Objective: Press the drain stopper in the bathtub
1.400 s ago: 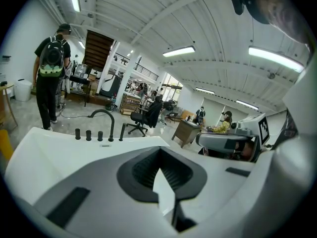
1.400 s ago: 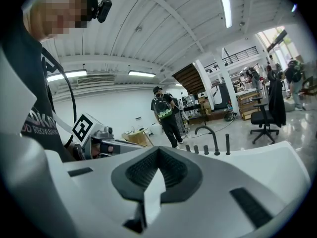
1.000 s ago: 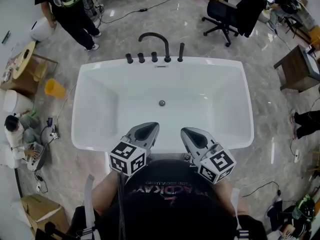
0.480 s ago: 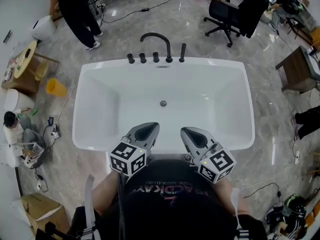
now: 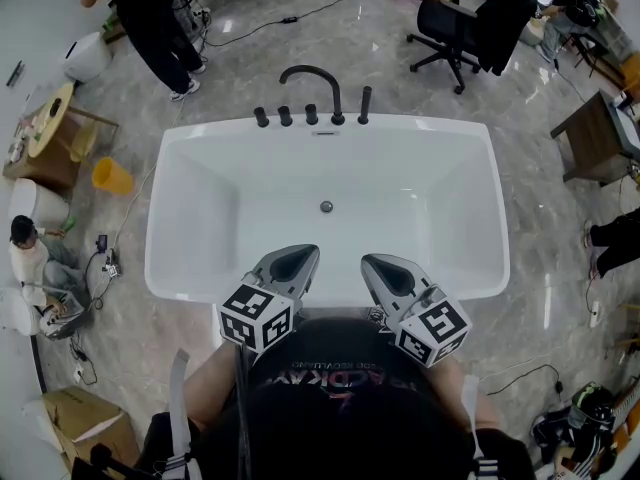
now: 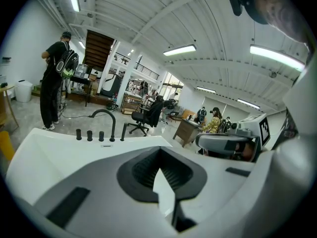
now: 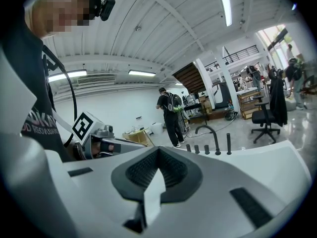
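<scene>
left claw – jaws together, empty | right claw – the same | both stayed at near rim of bathtub | drain stopper well apart, no press contact now

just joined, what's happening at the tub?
A person stands at the near side of the white bathtub with a gripper in each hand. The left gripper and right gripper are both shut and empty, held close to the body above the near rim. The drain stopper sits untouched mid-floor, ahead of both. The press has not begun.
</scene>
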`<state>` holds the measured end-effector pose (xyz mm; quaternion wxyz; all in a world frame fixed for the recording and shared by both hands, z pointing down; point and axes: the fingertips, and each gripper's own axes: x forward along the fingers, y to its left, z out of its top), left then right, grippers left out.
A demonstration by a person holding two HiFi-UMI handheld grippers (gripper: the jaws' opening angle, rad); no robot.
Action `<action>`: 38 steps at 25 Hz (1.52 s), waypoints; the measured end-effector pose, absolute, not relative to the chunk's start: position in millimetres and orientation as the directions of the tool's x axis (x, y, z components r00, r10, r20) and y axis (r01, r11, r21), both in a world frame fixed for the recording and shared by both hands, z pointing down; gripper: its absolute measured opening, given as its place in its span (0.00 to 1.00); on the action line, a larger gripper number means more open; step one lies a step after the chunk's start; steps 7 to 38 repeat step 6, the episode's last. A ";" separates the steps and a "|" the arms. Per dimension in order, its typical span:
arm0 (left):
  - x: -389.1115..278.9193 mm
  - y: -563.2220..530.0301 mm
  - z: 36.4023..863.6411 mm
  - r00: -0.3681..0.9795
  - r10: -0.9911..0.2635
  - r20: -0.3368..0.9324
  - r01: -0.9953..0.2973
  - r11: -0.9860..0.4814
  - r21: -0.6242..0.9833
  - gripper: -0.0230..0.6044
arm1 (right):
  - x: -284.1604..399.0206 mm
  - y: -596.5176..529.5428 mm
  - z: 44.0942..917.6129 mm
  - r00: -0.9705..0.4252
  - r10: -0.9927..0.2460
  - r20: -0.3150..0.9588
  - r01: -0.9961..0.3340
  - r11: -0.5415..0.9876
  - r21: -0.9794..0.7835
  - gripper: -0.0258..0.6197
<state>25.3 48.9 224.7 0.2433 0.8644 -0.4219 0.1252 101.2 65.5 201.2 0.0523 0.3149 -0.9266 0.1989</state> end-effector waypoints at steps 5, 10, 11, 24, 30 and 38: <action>27.6 48.8 222.8 0.613 -0.669 0.419 -0.790 -0.528 0.313 0.04 | 104.0 65.9 200.8 -0.793 -0.567 0.223 -0.608 0.718 -0.338 0.06; 28.0 48.6 222.4 0.614 -0.669 0.419 -0.790 -0.528 0.312 0.04 | 104.7 66.0 201.1 -0.792 -0.569 0.224 -0.610 0.716 -0.339 0.06; 28.0 48.6 222.4 0.614 -0.669 0.419 -0.790 -0.528 0.312 0.04 | 104.7 66.0 201.1 -0.792 -0.569 0.224 -0.610 0.716 -0.339 0.06; 28.0 48.6 222.4 0.614 -0.669 0.419 -0.790 -0.528 0.312 0.04 | 104.7 66.0 201.1 -0.792 -0.569 0.224 -0.610 0.716 -0.339 0.06; 28.0 48.6 222.4 0.614 -0.669 0.419 -0.790 -0.528 0.312 0.04 | 104.7 66.0 201.1 -0.792 -0.569 0.224 -0.610 0.716 -0.339 0.06; 28.0 48.6 222.4 0.614 -0.669 0.419 -0.790 -0.528 0.312 0.04 | 104.7 66.0 201.1 -0.792 -0.569 0.224 -0.610 0.716 -0.339 0.06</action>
